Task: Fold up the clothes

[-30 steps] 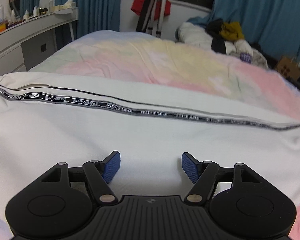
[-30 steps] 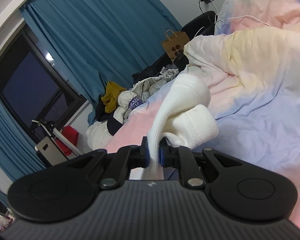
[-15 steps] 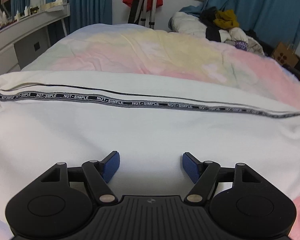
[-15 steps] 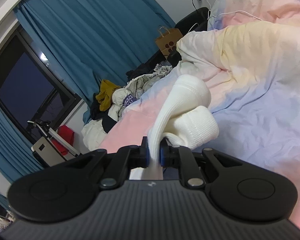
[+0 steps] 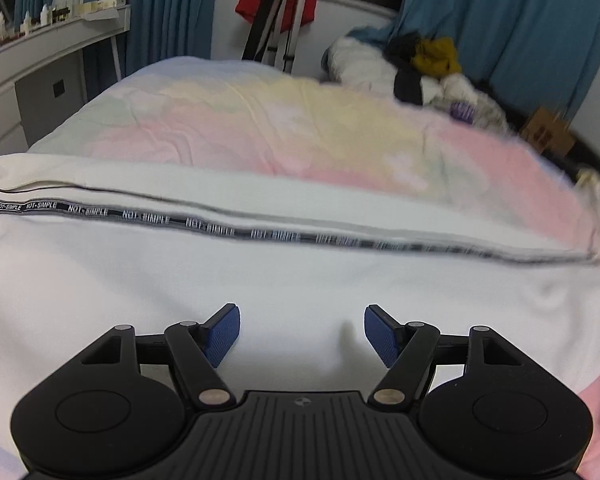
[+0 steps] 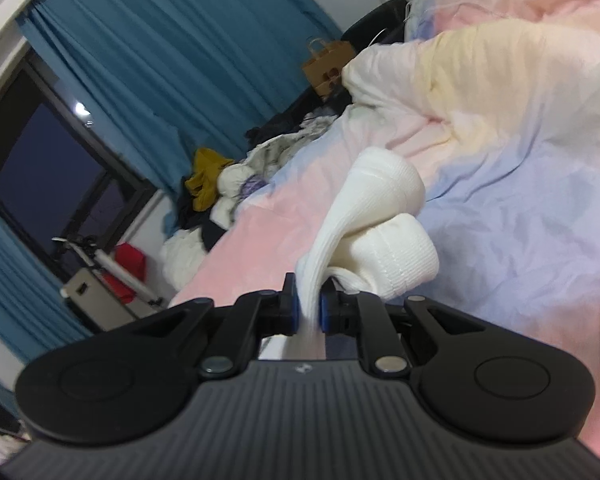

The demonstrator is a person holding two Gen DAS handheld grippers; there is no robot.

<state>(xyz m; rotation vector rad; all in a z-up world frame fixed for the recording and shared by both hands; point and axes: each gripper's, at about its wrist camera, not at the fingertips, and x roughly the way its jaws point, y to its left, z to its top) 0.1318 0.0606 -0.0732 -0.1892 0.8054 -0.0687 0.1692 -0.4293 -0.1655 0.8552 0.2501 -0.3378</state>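
Observation:
A white garment lies spread flat across the bed, with a black "NOT-SIMPLE" tape stripe running along it. My left gripper is open and empty, just above the white cloth near its front part. My right gripper is shut on the garment's ribbed white cuffs, holding them lifted above the pastel duvet. The rest of the garment is hidden below the right gripper.
The pastel duvet covers the bed. A pile of clothes lies at the far end by blue curtains. A tripod stands behind the bed. A white desk is at the left. A paper bag stands by the wall.
The left wrist view has shifted and tilted slightly, with motion blur on the right. The right gripper has turned a little while still holding the cuffs.

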